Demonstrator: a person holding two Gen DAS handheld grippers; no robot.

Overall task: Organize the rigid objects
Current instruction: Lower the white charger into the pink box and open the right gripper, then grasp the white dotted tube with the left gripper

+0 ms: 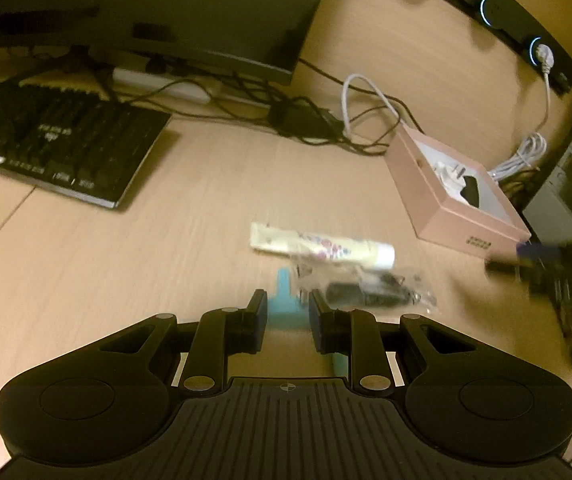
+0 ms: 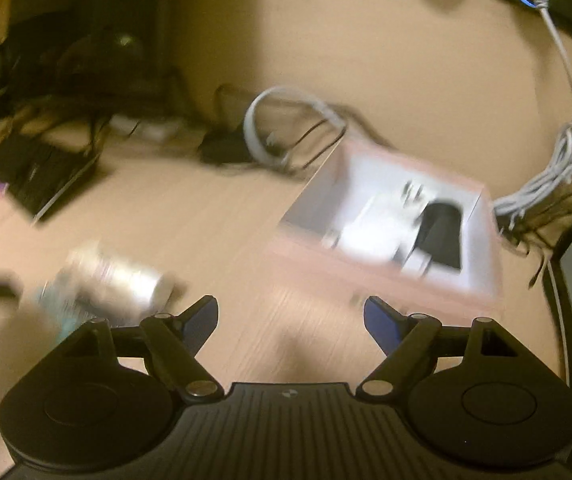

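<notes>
My left gripper [image 1: 287,312] is closed on the teal piece [image 1: 284,302] at lower centre, over the bench [image 1: 126,260]. Right gripper [image 2: 290,316] is spread wide, holding nothing. Next, I judge: carry the piece to the pink box [image 1: 457,196], right of frame.

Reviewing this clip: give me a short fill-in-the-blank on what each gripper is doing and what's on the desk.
The left gripper is closed on a small ____-coloured object.
The right gripper has its jaws ____ and holds nothing.
The floral tube lies on the ____.
The pink box has its top ____.

Missing words: blue; open; desk; open
</notes>
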